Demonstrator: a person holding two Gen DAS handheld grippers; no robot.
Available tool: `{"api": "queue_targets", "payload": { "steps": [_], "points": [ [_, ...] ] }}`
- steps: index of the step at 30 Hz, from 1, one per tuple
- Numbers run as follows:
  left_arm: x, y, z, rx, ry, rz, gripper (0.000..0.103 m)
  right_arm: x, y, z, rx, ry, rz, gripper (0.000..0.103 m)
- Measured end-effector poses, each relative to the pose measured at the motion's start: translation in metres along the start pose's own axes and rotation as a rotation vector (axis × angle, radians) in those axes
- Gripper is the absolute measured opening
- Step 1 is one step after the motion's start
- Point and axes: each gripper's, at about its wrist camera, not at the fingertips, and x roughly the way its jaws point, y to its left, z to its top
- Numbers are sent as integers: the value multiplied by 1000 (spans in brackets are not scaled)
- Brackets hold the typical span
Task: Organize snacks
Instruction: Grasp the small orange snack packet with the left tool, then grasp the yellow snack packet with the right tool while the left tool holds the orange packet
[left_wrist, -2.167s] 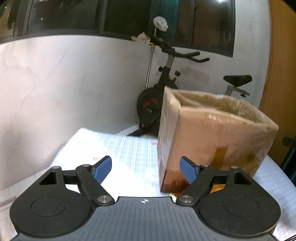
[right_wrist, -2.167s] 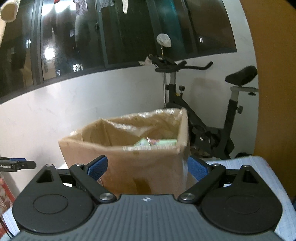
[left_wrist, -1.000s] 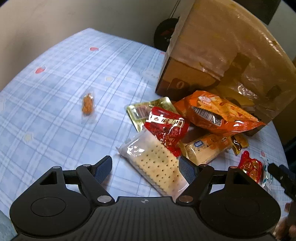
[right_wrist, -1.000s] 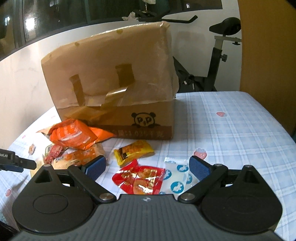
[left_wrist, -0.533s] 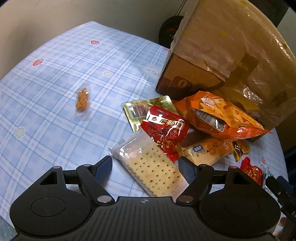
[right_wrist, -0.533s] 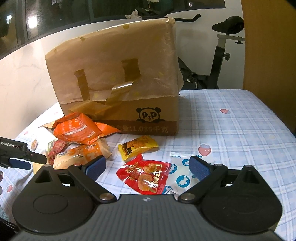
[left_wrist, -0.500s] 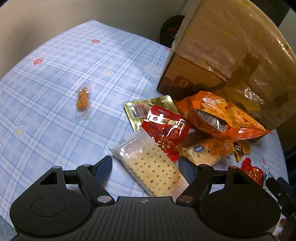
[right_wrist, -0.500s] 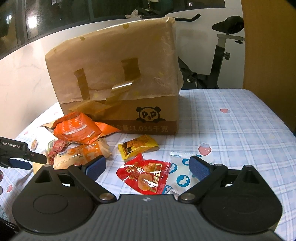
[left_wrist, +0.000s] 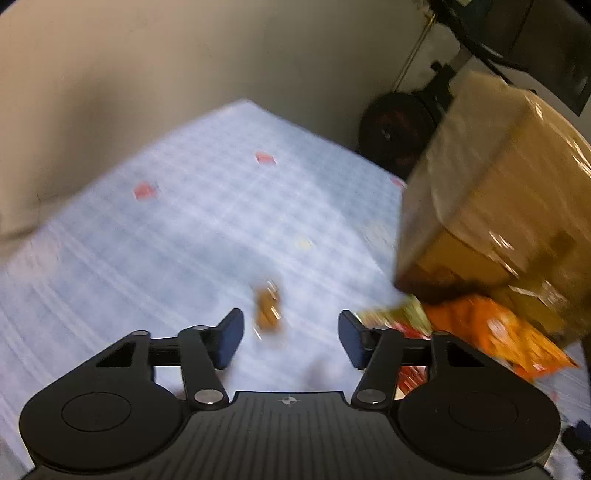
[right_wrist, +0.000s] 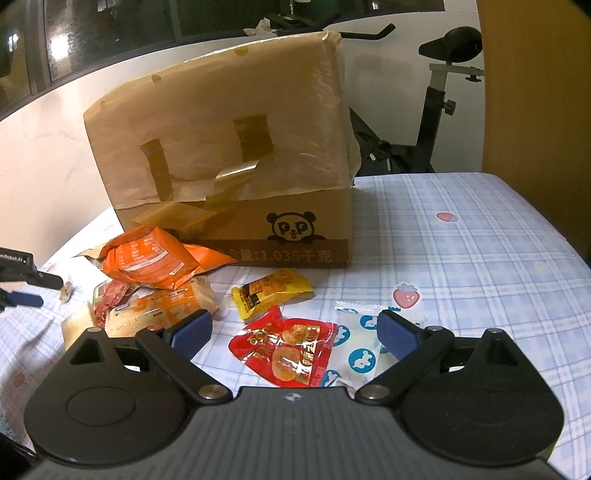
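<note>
A small clear packet of orange-brown snacks (left_wrist: 267, 312) lies alone on the blue checked tablecloth (left_wrist: 192, 236), just ahead of my left gripper (left_wrist: 291, 339). Its jaws are closing with nothing between the pads; the view is blurred. My right gripper (right_wrist: 294, 335) stands open above a red snack packet (right_wrist: 288, 350) and a white packet with blue dots (right_wrist: 356, 350). Beyond lie a yellow packet (right_wrist: 275, 291), an orange bag (right_wrist: 155, 258) and an orange bread packet (right_wrist: 159, 314). The cardboard box (right_wrist: 236, 158) stands behind them. The left gripper's fingers (right_wrist: 22, 291) show at the left edge.
An exercise bike (right_wrist: 436, 110) stands behind the table, beside a wooden panel (right_wrist: 535, 92) on the right. A pale wall (left_wrist: 147, 74) runs along the table's left side. The orange bag (left_wrist: 495, 339) and box (left_wrist: 491, 192) crowd the right of the left wrist view.
My left gripper has swung left, away from the cracker pack and pile, to the lone small packet, and its jaws have narrowed. The right gripper has not moved.
</note>
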Motion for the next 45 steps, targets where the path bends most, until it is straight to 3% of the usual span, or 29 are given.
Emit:
{"api": "queue_targets", "payload": {
  "steps": [4, 11, 13, 19, 32, 35, 45],
  "points": [
    [20, -3, 6, 92, -16, 18, 41, 1, 0, 1, 4, 2, -1, 95],
    [41, -3, -1, 167, 4, 50, 35, 0, -1, 2, 2, 6, -7, 93],
    [41, -3, -2, 180, -3, 63, 21, 1, -1, 2, 1, 10, -6, 93],
    [28, -4, -5, 191, -38, 56, 20, 1, -1, -1, 2, 32, 3, 87],
    [-20, -21, -27, 207, -76, -42, 20, 3, 5, 2, -40, 42, 33, 81],
    [-29, -25, -32, 208, -85, -68, 20, 9, 10, 8, -120, 60, 57, 81],
    [-41, -31, -34, 219, -104, -116, 20, 62, 13, 36, -131, 128, 69, 81]
  ]
}}
